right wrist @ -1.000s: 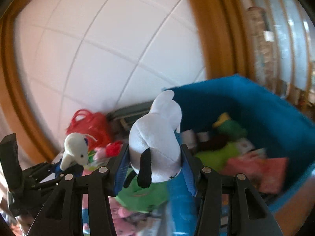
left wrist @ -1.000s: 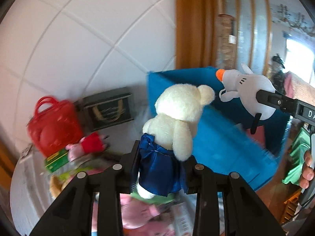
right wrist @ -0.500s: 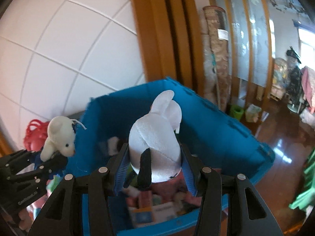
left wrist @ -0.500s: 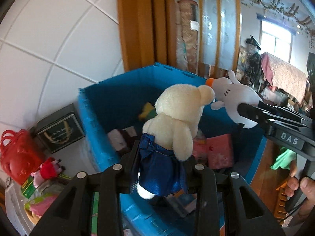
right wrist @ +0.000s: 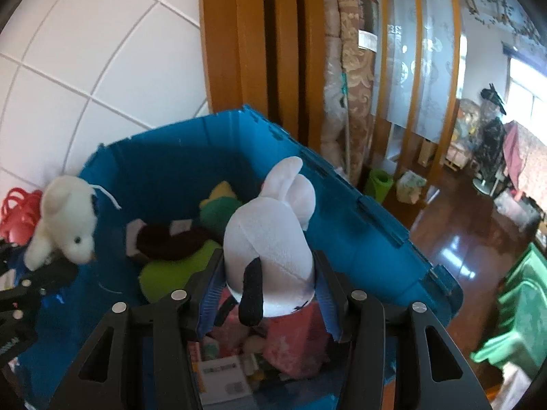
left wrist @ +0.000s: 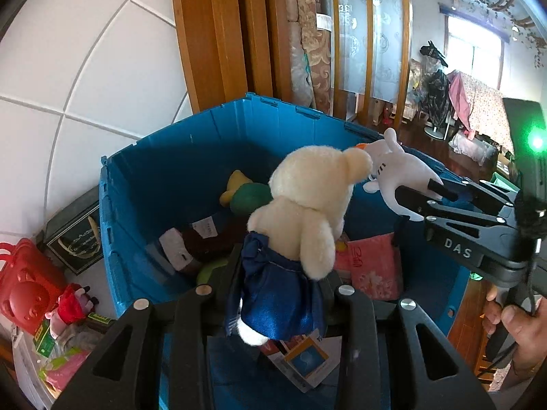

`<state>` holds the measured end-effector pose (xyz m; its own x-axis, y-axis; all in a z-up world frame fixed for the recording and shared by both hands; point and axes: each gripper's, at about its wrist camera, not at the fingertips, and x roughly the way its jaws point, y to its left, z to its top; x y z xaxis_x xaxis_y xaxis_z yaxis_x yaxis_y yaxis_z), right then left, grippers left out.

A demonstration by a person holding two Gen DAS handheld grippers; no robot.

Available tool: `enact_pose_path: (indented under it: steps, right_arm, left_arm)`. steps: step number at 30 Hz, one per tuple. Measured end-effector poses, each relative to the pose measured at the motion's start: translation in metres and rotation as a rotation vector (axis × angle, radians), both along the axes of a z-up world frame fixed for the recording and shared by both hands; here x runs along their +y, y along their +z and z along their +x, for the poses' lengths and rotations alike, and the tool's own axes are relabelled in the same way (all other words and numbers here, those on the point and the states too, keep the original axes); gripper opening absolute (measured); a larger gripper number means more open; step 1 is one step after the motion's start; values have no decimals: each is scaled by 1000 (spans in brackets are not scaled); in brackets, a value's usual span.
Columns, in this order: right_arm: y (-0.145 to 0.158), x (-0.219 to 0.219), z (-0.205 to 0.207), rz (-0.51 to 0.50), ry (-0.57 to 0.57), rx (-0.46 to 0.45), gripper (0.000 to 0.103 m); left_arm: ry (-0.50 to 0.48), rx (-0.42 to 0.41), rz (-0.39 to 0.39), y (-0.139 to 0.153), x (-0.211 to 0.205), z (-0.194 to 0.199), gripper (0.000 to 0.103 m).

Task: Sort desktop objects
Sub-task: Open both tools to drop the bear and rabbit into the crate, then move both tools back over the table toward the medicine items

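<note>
My left gripper is shut on a cream teddy bear in a shiny blue skirt, held upright over the blue plastic bin. My right gripper is shut on a white plush duck with black feet, also above the bin. In the left wrist view the duck and the right gripper hang just right of the bear. In the right wrist view the bear sits at the left edge. Inside the bin lie a green and yellow plush, a dark brown plush and pink packets.
A red plastic handbag, a dark box, a small pink doll and packets lie on the table left of the bin. Tiled wall and a wooden door frame stand behind. A person's hand holds the right gripper's handle.
Both grippers have swung right, from over the cluttered table to above the open blue bin, carrying the bear and the duck. The bin's contents have come into view; the red handbag has slid left.
</note>
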<state>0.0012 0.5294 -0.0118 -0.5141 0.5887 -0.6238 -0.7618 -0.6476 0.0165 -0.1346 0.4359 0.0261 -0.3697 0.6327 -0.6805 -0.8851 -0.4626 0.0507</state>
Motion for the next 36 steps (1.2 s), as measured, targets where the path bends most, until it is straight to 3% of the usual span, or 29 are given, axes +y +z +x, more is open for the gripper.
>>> enact_pose_path:
  steps: [9, 14, 16, 20, 23, 26, 30, 36]
  right_arm:
    - [-7, 11, -7, 37, -22, -72, 50]
    - [-5, 12, -6, 54, -25, -74, 52]
    - [-3, 12, -4, 62, -26, -69, 54]
    - [1, 9, 0, 68, -17, -49, 88]
    - [4, 4, 3, 78, -9, -33, 101]
    - [7, -2, 7, 84, -2, -19, 103]
    - [16, -16, 11, 85, 8, -1, 103]
    - [38, -59, 7, 87, 93, 65, 103]
  left_arm:
    - [1, -12, -5, 2, 11, -3, 35]
    - [34, 11, -12, 2, 11, -3, 50]
    - [36, 12, -7, 3, 9, -2, 69]
    - [41, 22, 15, 5, 3, -1, 75]
    - [43, 9, 33, 8, -3, -2, 75]
    - [51, -1, 57, 11, -15, -4, 76]
    - [80, 17, 93, 16, -38, -3, 85]
    - [151, 50, 147, 21, -102, -16, 85]
